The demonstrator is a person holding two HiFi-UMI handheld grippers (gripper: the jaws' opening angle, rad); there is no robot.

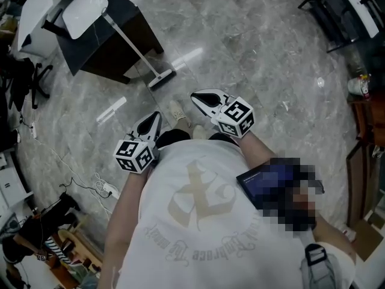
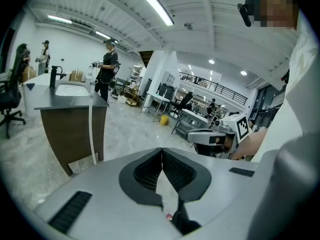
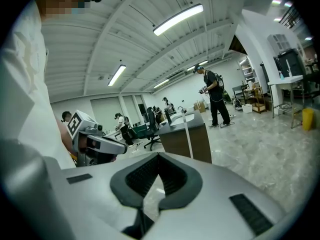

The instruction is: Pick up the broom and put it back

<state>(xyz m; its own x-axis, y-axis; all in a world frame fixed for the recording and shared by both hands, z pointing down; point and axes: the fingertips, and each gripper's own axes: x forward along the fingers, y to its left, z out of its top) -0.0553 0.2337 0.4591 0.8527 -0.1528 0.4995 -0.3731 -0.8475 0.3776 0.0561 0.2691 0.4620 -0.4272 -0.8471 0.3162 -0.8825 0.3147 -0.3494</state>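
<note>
The broom (image 1: 133,44) has a thin white handle that leans against a dark counter (image 1: 114,41) holding a white basin; its dark head (image 1: 162,79) rests on the marble floor. Both grippers are held in front of the person's chest, well short of the broom. My left gripper (image 1: 154,117) is shut with nothing in it, and my right gripper (image 1: 197,97) is shut and empty too. In the left gripper view the broom handle (image 2: 91,129) stands against the counter (image 2: 65,129), beyond the closed left gripper (image 2: 161,154). The right gripper view shows the handle (image 3: 188,136) ahead of the closed right gripper (image 3: 158,160).
A power strip (image 1: 109,189) and cables lie on the floor at the left. An office chair (image 1: 30,83) stands behind the counter. Dark tables (image 1: 346,11) fill the top right, and wooden furniture (image 1: 364,137) lines the right edge. A person (image 2: 107,69) stands beyond the counter.
</note>
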